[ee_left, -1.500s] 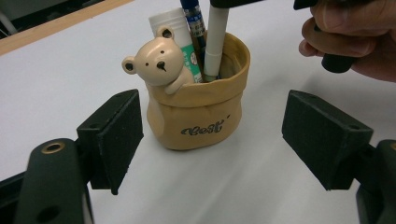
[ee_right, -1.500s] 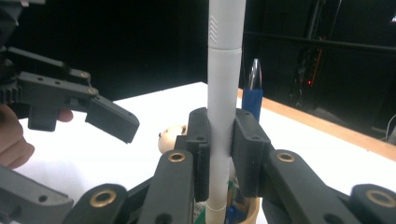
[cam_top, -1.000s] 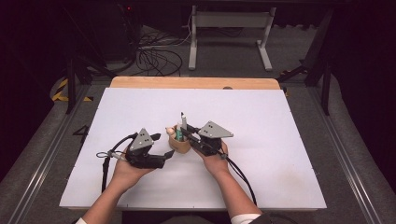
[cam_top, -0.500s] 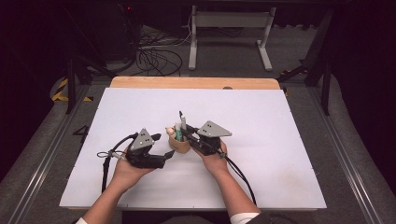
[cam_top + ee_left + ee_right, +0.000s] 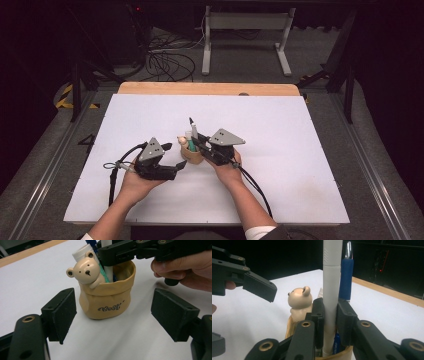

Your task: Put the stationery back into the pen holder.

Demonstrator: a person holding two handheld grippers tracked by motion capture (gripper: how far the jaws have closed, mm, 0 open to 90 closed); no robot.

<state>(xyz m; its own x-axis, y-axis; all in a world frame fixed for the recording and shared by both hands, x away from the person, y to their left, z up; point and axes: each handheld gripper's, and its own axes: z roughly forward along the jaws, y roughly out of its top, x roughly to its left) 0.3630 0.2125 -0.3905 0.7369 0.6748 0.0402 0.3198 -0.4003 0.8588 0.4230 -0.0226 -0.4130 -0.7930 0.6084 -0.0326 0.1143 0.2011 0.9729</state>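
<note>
White and smooth, the surface [image 5: 300, 150] carries one small tan pen pot [image 5: 105, 302], a soft-looking sack shape with a rolled rim, dark script on its front and a glossy bear figure [image 5: 86, 271] leaning over the edge. At the left, the left hand-held gripper [image 5: 112, 315] stands with its flat black pads wide apart on either side of the pot, not touching it (the pads look faintly grainy). Inside the pot stand a white pen [image 5: 332, 290], a blue pen [image 5: 345, 277] with a clear tip, and something green. At the right, the right hand-held gripper [image 5: 330, 320] is clamped on the round white pen, which stands upright in the pot.
</note>
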